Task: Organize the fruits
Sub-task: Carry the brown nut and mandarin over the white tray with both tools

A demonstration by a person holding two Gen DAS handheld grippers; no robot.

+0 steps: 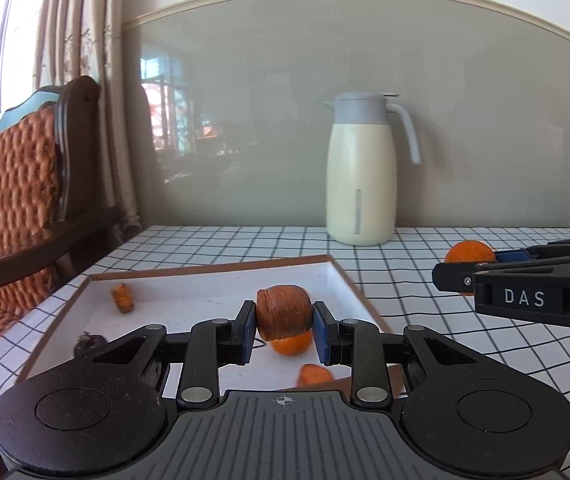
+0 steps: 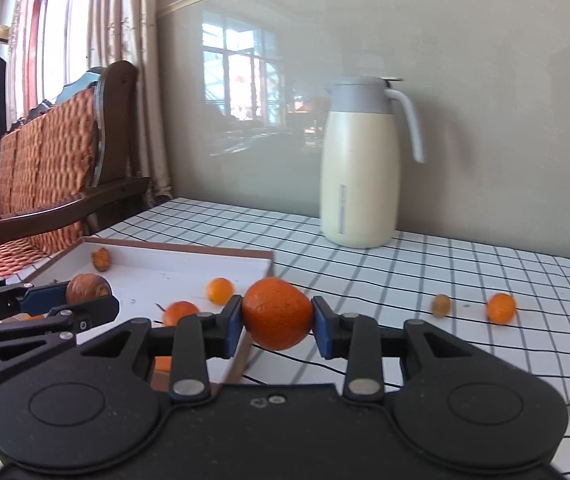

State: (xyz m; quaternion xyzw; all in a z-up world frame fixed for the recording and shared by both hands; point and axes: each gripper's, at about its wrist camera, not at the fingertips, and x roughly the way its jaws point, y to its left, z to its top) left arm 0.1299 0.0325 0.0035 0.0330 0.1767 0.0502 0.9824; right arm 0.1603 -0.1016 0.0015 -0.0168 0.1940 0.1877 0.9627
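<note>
My left gripper [image 1: 284, 330] is shut on a brown wrinkled fruit [image 1: 284, 312] and holds it above the white tray [image 1: 213, 276]. The tray holds a small orange [image 1: 291, 345], another orange piece [image 1: 315, 374], a small brownish-orange fruit [image 1: 123, 297] and a dark fruit [image 1: 91, 342]. My right gripper [image 2: 277, 320] is shut on an orange [image 2: 277, 313] just above the tray's right rim [image 2: 245, 354]. It shows at the right of the left wrist view [image 1: 481, 270]. A brown fruit [image 2: 441, 305] and an orange [image 2: 501, 308] lie on the checked cloth.
A cream thermos jug [image 1: 361, 172] stands at the back of the table by the wall. A wooden chair with a woven orange cushion [image 1: 9, 184] stands left of the table. The checked tablecloth [image 2: 405, 272] covers the table.
</note>
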